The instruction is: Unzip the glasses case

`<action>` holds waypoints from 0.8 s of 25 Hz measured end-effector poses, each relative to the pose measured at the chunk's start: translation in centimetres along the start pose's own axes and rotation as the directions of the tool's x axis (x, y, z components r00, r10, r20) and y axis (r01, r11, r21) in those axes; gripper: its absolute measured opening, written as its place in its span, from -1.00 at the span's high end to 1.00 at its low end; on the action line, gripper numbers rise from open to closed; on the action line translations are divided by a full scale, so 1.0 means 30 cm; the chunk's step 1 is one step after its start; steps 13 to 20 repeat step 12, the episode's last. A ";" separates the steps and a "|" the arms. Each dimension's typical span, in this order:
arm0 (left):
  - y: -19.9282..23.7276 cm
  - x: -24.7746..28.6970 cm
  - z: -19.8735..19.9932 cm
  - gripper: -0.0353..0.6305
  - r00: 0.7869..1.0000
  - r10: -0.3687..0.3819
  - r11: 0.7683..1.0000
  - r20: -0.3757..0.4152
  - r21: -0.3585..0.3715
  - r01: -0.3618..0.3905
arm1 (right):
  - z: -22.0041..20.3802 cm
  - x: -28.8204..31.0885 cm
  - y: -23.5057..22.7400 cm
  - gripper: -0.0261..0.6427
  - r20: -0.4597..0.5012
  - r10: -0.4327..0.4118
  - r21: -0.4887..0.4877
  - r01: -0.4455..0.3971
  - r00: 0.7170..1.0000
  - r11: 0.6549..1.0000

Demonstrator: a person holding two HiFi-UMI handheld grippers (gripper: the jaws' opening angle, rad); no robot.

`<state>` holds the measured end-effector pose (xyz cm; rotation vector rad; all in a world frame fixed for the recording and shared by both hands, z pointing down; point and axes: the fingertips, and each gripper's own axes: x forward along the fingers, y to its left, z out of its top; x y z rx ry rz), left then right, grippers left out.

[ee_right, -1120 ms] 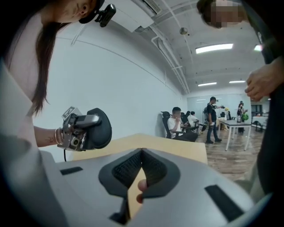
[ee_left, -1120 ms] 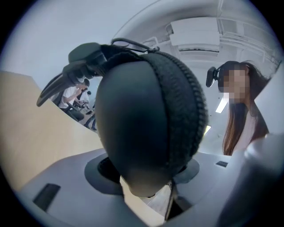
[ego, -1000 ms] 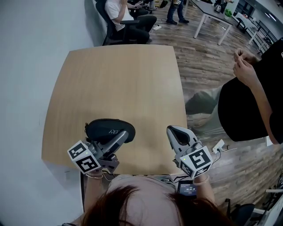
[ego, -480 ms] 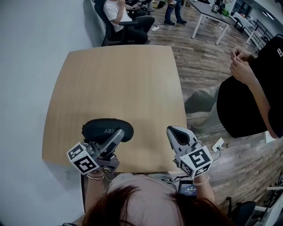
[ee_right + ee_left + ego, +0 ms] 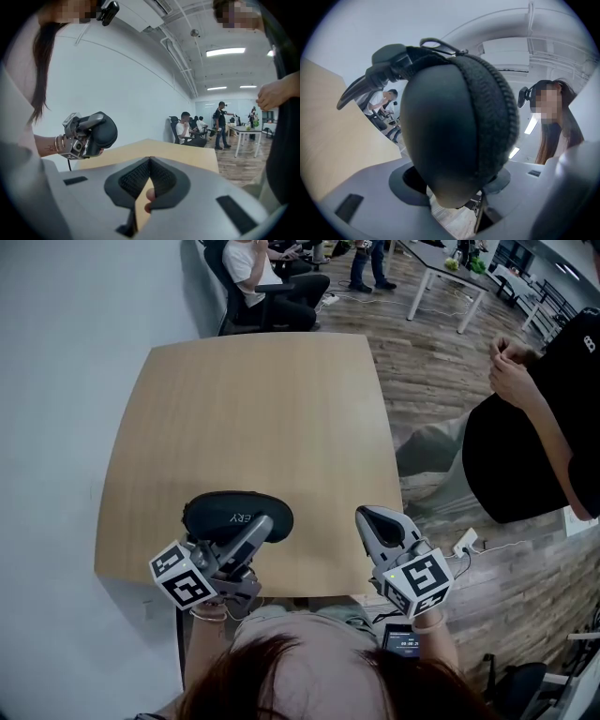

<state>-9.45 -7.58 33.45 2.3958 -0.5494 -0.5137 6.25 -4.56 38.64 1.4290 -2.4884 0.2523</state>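
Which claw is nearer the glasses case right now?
Left. The left claw is clamped on the glasses case, gripping its near end. The right claw is off to the case's right, clear of it, with its jaws together and nothing between them.

A pale wooden bench (image 5: 253,418) is stretching ahead of me. A person in black (image 5: 525,446) is standing off its right edge, hands raised together; another (image 5: 267,277) is sitting in a chair beyond its far edge, on plank flooring (image 5: 441,362).
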 end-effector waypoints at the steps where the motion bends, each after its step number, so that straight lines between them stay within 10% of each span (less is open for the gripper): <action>1: -0.005 -0.004 -0.003 0.13 1.000 -0.001 1.000 -0.001 -0.001 0.001 | -0.002 -0.004 0.007 0.88 0.000 0.001 0.000 -0.001 1.000 1.000; 20: -0.025 -0.059 -0.020 0.13 1.000 -0.017 0.999 -0.015 -0.033 0.016 | -0.002 -0.004 0.074 0.88 -0.001 0.011 -0.007 -0.011 1.000 1.000</action>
